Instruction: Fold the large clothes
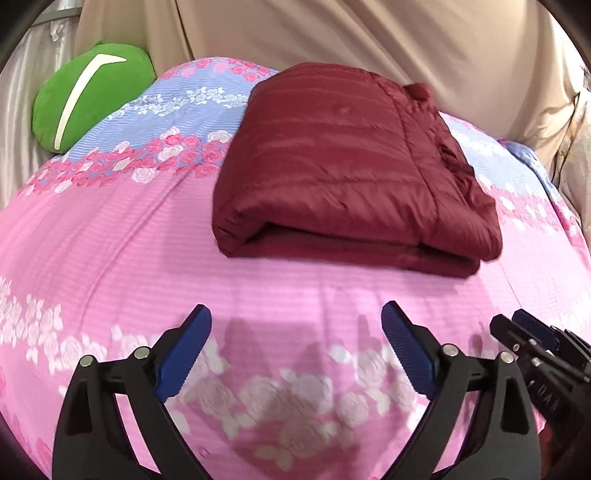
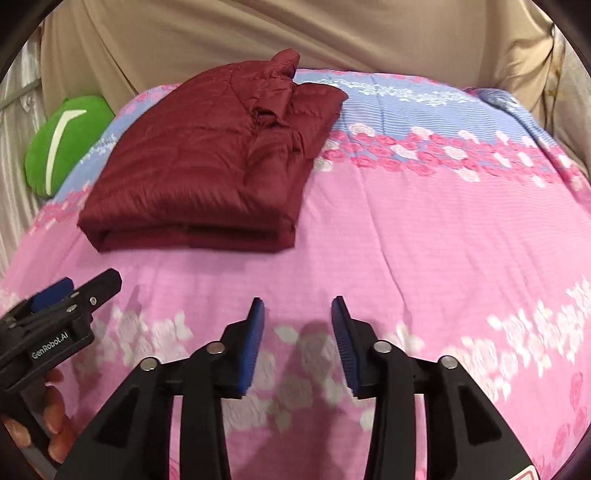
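Observation:
A dark red quilted jacket [image 1: 347, 170] lies folded into a thick rectangle on the pink flowered bedspread [image 1: 110, 240]. In the right wrist view the jacket [image 2: 207, 162] sits at the upper left, its collar bunched at the far end. My left gripper [image 1: 297, 321] hovers over the bedspread in front of the jacket, jaws wide apart and empty. My right gripper [image 2: 297, 312] is open too, with a narrower gap and nothing between its blue pads [image 2: 255, 332]. Each gripper shows at the edge of the other's view: the right gripper [image 1: 517, 328] and the left gripper [image 2: 77, 288].
A green cushion [image 1: 92, 92] with a white stripe rests at the bed's far left corner. Beige cloth [image 1: 332, 33] hangs behind the bed. A person's fingers [image 2: 51, 417] hold the left gripper's handle. The bedspread [image 2: 424, 229] lies bare to the right of the jacket.

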### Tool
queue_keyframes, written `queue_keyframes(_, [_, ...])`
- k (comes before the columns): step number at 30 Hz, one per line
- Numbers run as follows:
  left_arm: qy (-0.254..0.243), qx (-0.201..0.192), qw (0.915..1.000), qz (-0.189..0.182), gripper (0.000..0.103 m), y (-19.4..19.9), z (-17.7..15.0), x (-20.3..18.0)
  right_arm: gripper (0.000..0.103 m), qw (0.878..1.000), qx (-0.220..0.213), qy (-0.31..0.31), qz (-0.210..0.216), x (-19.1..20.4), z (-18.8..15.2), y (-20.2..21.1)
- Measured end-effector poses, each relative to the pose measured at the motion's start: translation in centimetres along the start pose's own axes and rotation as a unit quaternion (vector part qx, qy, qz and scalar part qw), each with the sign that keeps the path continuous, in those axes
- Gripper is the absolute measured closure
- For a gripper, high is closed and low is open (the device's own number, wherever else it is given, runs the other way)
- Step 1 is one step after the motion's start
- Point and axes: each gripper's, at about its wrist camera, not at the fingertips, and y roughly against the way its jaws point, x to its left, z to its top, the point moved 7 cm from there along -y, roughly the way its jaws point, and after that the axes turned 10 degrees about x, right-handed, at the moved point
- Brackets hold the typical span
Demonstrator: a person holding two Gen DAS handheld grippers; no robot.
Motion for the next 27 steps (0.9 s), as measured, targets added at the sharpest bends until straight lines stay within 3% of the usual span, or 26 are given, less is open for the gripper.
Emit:
queue_keyframes(7, [-0.008,0.005,0.9994,0.035,0.011,-0.1,-0.6,-0.6,0.045,1.000,0.003,0.010,-0.023,0.3,-1.1,-0.3])
queue_keyframes(27, [-0.028,-0.002,0.9969,0.073,0.011,0.1,-0.7,-1.2,0.042,0.999,0.003,0.017,-0.040,1.5,-1.7,-0.1])
